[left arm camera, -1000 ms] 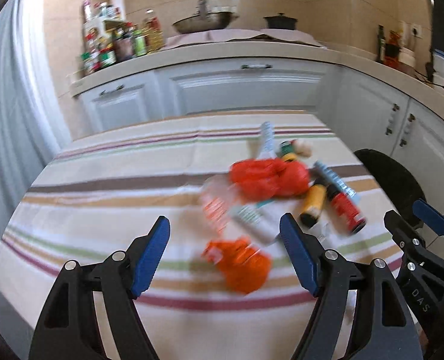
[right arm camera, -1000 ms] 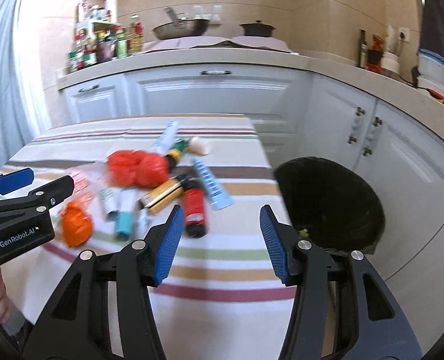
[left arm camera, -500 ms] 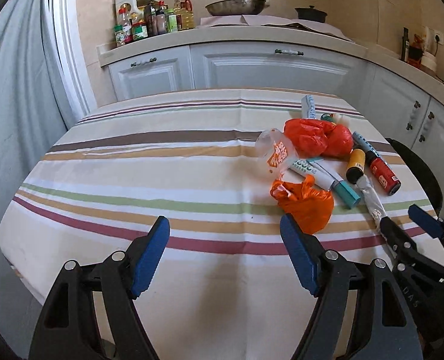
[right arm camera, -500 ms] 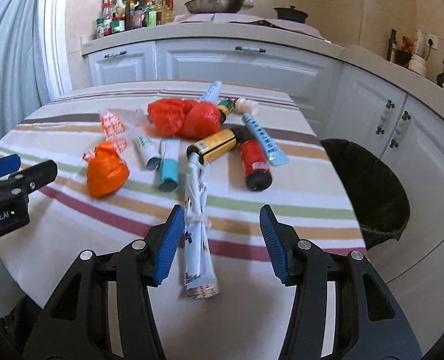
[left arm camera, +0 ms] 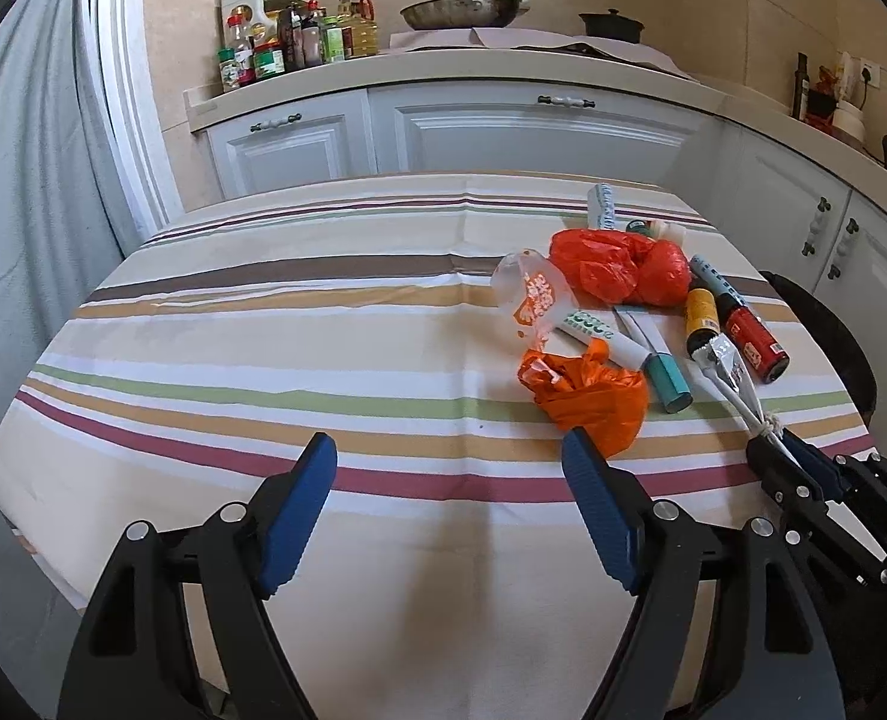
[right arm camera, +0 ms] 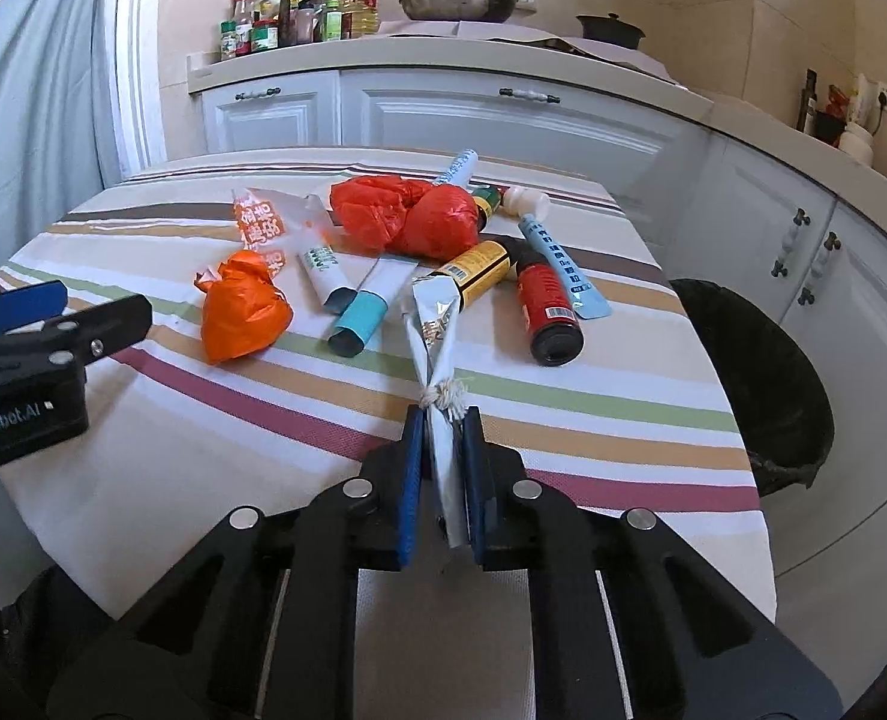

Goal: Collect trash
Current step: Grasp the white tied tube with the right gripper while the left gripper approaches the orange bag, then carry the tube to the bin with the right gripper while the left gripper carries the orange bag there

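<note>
my right gripper (right arm camera: 443,450) has just closed on the long silver foil packet tied with white string (right arm camera: 434,324), low in the middle of the frame. my left gripper (left arm camera: 449,498) is open, holding nothing. i should lift slowly, then swing to the black bin (right arm camera: 761,372) at the right.

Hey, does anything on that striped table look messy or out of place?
Yes. Trash lies heaped on the table's far right: crumpled orange bags, tubes and a red bottle on its side. Nothing looks spilled.
</note>
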